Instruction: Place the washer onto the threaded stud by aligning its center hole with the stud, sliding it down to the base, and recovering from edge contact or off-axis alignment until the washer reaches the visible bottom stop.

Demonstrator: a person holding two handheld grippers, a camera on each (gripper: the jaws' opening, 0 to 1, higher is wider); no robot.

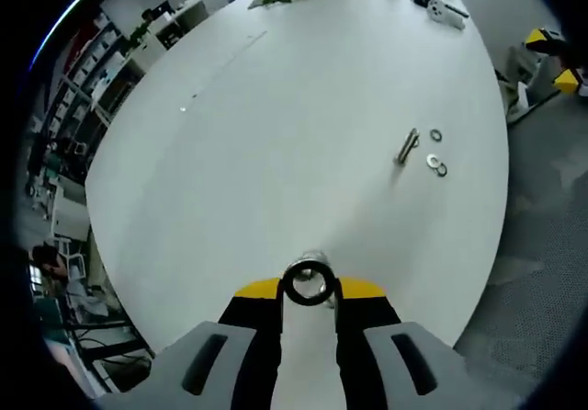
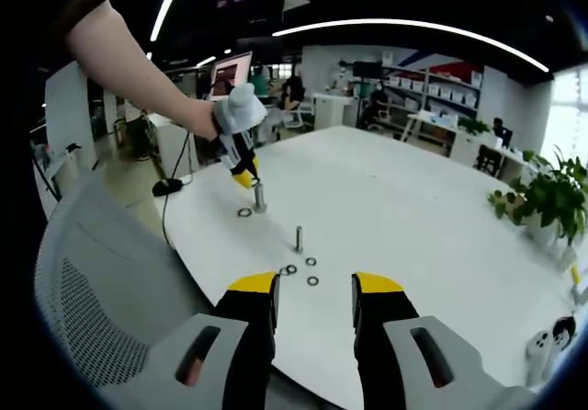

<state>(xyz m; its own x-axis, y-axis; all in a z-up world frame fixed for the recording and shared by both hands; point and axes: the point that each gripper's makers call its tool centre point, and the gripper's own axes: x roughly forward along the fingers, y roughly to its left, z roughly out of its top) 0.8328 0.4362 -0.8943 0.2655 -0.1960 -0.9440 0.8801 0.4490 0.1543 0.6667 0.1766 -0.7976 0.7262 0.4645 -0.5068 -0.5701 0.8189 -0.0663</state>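
Observation:
In the left gripper view, my left gripper is shut on a dark ring-shaped washer, held flat between the yellow jaw tips. The top of a metal stud shows right at the ring's far edge. The right gripper view shows the left gripper in a person's hand, just above an upright stud on the white table. A loose washer lies beside that stud. My right gripper hangs open over the table's near edge with nothing in it.
A second upright stud stands nearer, with three loose washers around its foot; the left gripper view shows this stud and its washers. A grey mesh chair stands at the left. Potted plants are at the table's right.

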